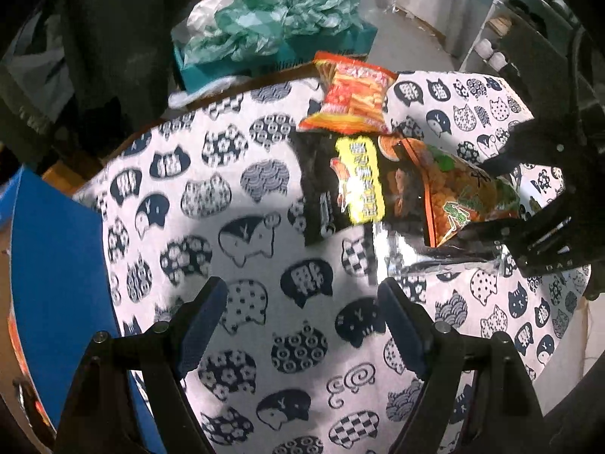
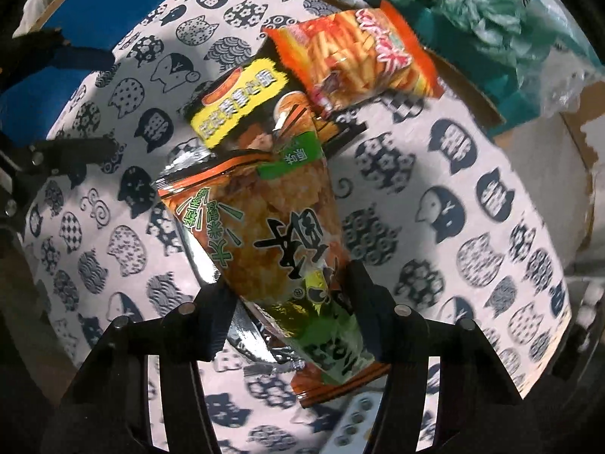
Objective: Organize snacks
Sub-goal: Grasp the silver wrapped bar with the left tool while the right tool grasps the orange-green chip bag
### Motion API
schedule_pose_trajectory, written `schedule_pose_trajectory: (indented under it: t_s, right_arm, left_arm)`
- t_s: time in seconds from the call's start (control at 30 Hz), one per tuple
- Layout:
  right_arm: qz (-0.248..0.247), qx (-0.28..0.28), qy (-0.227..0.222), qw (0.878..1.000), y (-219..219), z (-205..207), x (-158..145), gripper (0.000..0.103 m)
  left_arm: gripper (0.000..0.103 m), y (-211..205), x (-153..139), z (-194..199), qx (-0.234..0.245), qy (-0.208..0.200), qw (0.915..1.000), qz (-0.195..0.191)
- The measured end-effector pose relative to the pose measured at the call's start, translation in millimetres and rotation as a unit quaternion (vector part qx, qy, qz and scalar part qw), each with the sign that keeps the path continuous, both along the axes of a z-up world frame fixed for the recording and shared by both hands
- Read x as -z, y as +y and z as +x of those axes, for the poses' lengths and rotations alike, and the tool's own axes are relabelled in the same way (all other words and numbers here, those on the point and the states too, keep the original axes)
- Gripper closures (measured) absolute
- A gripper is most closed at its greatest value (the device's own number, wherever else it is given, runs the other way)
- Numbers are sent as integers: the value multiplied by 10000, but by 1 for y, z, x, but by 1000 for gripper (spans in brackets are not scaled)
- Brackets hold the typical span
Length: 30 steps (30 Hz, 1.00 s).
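Three snack bags lie on a round table with a cat-print cloth (image 1: 234,204). An orange fries bag (image 1: 353,94) lies at the far edge. A black bag with a yellow label (image 1: 340,185) lies in front of it. An orange-green rice cracker bag (image 2: 272,234) lies partly on the black bag (image 2: 242,109). My right gripper (image 2: 291,302) has its fingers around the near end of the rice cracker bag, shut on it; it shows in the left wrist view (image 1: 487,196) too. My left gripper (image 1: 302,325) is open and empty above the cloth, near the table's front.
A blue box (image 1: 53,249) stands at the table's left edge. A teal crate with green plastic bags (image 1: 272,30) sits beyond the table. A cardboard box (image 2: 559,140) stands to the right. A white remote (image 2: 351,423) lies on the cloth under my right gripper.
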State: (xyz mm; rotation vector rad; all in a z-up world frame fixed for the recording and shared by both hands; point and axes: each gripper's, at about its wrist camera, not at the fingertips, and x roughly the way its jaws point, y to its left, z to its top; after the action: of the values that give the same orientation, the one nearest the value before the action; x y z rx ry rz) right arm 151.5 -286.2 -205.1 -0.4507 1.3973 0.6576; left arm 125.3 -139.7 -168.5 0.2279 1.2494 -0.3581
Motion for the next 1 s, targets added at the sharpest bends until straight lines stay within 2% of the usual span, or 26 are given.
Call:
schedule_pose_trajectory:
  t_s: [0.2,0.3,0.5,0.57,0.73,0.8,1.0]
  right_arm:
    - [38,882,390,9953,5,-14,3,48]
    - [160,1317,538,9897,6,-23,4,48]
    - [676,2204,901,9689,6,-54,8,49]
    - [756,2480,871,9619,1,-60,10,49]
    - [365,2518,495,9658,-10,-58,18,51]
    - [289,2665,460,9623,-31,-50,22,55]
    - [154,2953,329,9547,-70,-36,35,55]
  left_arm:
    - [20,9,5,-15,-326,360,9987,-144]
    - [20,11,3,-24,-344,364,9987,-58]
    - [20,16,-3,-36,-439,422,9981,-42]
    - [20,18,-3,-39,-498,448,9977,-72]
    - [20,13,-2,-39,-784,519,9952,-266]
    - [20,6,-1,-38,-881,516,9943,-296]
    - [20,-27,9,-32,-1066,651,9915,-358]
